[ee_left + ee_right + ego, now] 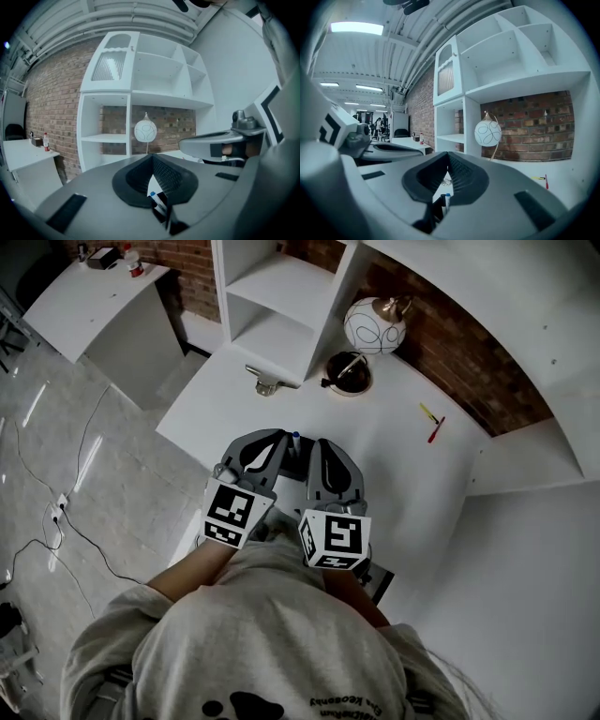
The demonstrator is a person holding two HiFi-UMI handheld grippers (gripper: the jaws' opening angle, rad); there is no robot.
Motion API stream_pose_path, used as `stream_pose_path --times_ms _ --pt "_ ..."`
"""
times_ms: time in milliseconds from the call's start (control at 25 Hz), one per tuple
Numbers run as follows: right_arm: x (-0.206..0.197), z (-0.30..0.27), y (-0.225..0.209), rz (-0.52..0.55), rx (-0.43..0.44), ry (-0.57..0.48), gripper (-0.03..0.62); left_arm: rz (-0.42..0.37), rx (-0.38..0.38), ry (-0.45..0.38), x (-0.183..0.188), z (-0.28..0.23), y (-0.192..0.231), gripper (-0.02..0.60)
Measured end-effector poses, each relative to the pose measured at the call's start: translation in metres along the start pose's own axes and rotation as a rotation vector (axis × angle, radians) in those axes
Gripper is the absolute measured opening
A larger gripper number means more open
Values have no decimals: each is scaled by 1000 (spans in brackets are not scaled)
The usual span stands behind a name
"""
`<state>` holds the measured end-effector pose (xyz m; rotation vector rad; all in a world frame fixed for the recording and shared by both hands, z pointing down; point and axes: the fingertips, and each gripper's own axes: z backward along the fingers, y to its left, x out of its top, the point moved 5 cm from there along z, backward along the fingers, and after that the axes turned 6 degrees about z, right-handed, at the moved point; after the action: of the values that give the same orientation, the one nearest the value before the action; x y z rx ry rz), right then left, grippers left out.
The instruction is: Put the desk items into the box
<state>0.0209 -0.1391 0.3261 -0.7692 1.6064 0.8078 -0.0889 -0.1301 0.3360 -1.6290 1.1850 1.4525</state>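
Observation:
Both grippers hang side by side over the white desk, well above its top. My left gripper has its jaws shut tip to tip, with nothing between the tips. My right gripper is shut the same way. A blue-capped pen pokes up between the two grippers, beside a dark pen. I cannot tell what holds them. A yellow pen and a red pen lie on the desk to the right.
A globe lamp with a black round base stands at the back by the white shelf unit. A small metal item lies by the shelf foot. A dark-edged thing shows under my right gripper.

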Motion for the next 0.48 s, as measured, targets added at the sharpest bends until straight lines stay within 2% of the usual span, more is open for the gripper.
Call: stream_pose_path --times_ms 200,480 --pt "16 24 1 19 -23 -17 18 -53 2 -64 24 17 -11 6" --pt "10 36 11 48 -32 -30 18 -69 -8 -70 25 33 -21 6"
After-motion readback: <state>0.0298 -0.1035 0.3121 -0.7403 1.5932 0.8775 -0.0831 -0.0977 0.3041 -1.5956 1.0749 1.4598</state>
